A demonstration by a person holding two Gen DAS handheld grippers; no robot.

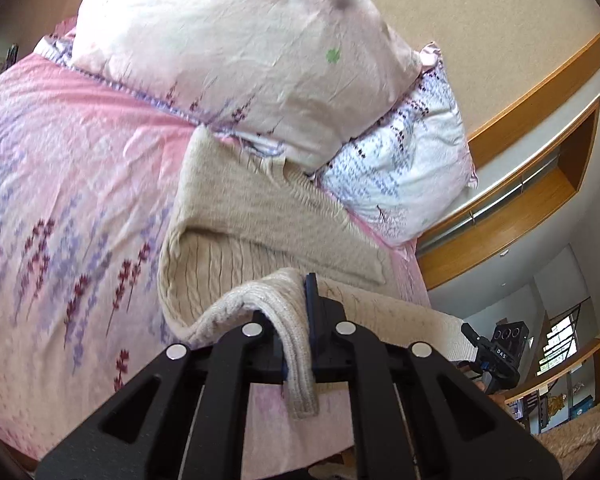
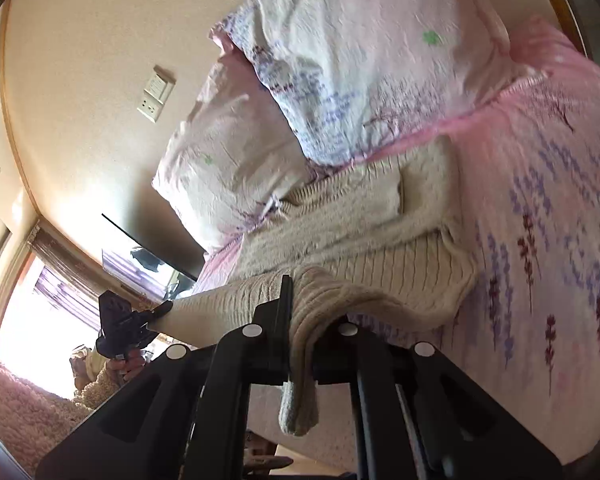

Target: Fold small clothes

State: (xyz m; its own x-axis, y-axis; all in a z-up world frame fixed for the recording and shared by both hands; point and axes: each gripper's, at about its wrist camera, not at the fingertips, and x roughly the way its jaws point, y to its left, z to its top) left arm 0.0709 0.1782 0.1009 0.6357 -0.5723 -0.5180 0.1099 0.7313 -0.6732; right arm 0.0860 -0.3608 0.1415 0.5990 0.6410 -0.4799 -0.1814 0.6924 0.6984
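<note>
So the biggest thing here is the bed [image 1: 60, 184] with its pink floral sheet, stretching out ahead of both grippers. Stacked at the far end, past the fingers, are two pillows: a big pale pink pillow [image 1: 236, 52] on top and a white-and-purple pillow [image 1: 404, 176] poking out under it. In the right wrist view a wall socket [image 2: 156, 94] sits on the beige wall, off to the upper left of the fingers.

The beige knit sweater [image 1: 256, 216] lies on the sheet right in front of both grippers, its far end touching the pillows, one part folded over itself. Its near edge is lifted off the sheet and stretched between the two grippers.

The left gripper [image 1: 298, 340] is pinching the ribbed hem, fingers pressed together on the fabric, with a loose bit dangling down between them. The right gripper [image 2: 300, 336] is doing the same at the other end of that edge, also clamped on knit. Each one shows up small off to the side in the other's camera.
</note>
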